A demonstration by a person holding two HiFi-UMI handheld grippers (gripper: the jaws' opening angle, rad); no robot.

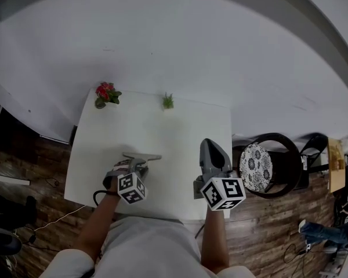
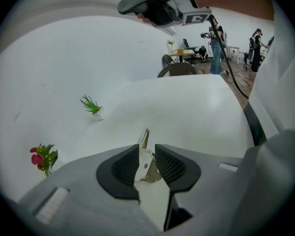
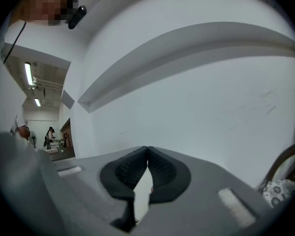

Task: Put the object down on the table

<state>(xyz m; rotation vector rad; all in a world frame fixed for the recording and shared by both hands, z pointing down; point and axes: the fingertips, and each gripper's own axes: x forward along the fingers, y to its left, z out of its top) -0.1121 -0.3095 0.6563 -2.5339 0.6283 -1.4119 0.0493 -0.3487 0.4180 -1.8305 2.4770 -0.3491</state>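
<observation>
A slim metal tool [image 1: 142, 156] lies on the white table [image 1: 180, 126] near its front left, its long end pointing right. My left gripper [image 1: 139, 163] is low over the tool's near end. In the left gripper view the tool [image 2: 144, 139] sits in the gap between the parted pads of the left gripper [image 2: 147, 151], its tip poking out past them, and the pads do not look pressed on it. My right gripper [image 1: 212, 148] is held over the table's front right, shut and empty. In its own view the right gripper [image 3: 147, 149] faces the white wall.
A red potted flower [image 1: 106, 93] and a small green plant [image 1: 168, 101] stand at the table's far edge. A dark chair with a patterned cushion [image 1: 257, 165] stands just right of the table. A black cable [image 1: 98, 197] hangs at the front left edge. People [image 2: 216, 38] stand far off.
</observation>
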